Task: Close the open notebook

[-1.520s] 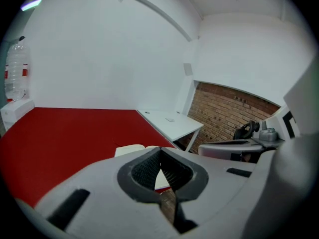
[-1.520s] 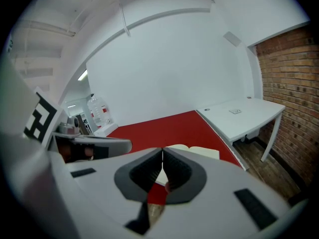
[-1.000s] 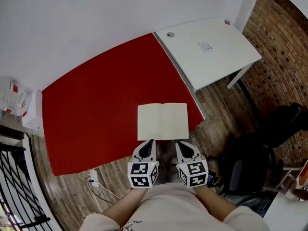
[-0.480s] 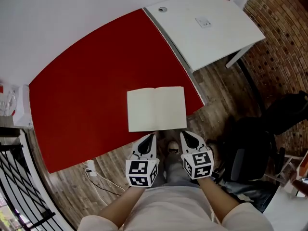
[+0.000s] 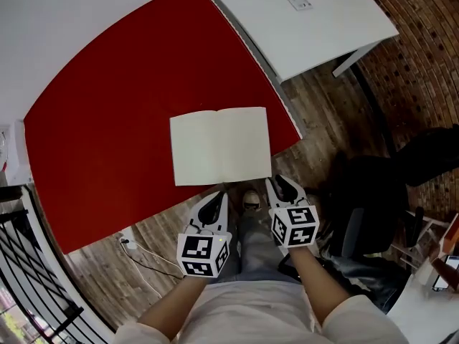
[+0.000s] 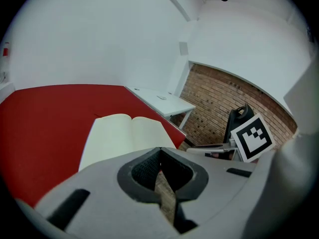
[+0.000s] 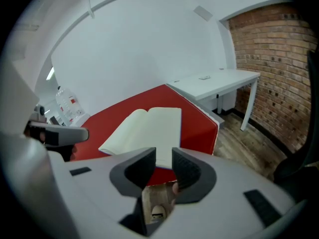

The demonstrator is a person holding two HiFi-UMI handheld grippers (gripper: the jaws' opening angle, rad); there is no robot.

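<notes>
Notebook (image 5: 220,145) lies open and flat on the red table (image 5: 93,113), blank cream pages up, hard by the table's near edge and close to its near right corner. Nothing rests on the pages or between them and my grippers. A white table (image 5: 323,20) butts against the red table's right edge, with a brick wall (image 5: 423,56) beyond it. A black office chair (image 5: 366,206) stands on the wooden floor (image 5: 319,120) off to my right, near the right gripper but apart from it. A white cable (image 5: 143,264) trails over the floor below the table's near edge, and a black railing (image 5: 29,285) shows far left.

Both forearms reach forward side by side. The left gripper (image 5: 218,196) points forward and downward at the notebook's near edge, just short of the table, its jaws pressed together with nothing in them. The right gripper (image 5: 277,183) sits just off the notebook's near right corner, tilted down likewise; its jaws are opening, with only floor and my shoe (image 5: 251,201) seen through the gap. Neither gripper touches the notebook.
</notes>
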